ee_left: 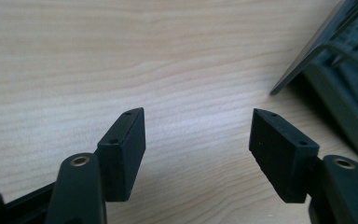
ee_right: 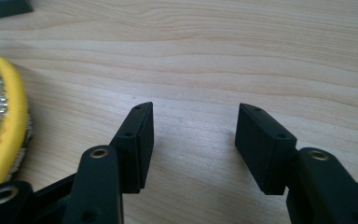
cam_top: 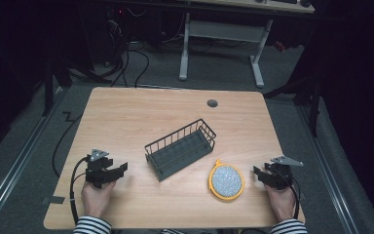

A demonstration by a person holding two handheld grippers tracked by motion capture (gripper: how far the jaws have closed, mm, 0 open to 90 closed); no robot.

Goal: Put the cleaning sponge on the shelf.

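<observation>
Both claws rest on the desk (cam_top: 126, 112) with nothing held; the left claw (cam_top: 119, 169) and right claw (cam_top: 258, 173) stand wide. The step seems an approach; next, the right claw must reach the yellow scrubber (cam_top: 226, 182) beside the wire basket (cam_top: 180, 148).

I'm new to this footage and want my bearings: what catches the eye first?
The dark wire basket lies askew at the middle of the wooden table. Just right of it lies a round silver scouring pad with a yellow rim. The left gripper and right gripper rest open near the front edge, holding nothing.

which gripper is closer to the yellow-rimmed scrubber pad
Right. The right gripper sits just beside the scrubber pad, apart from it; the left gripper is across the table, beyond the wire basket.
</observation>
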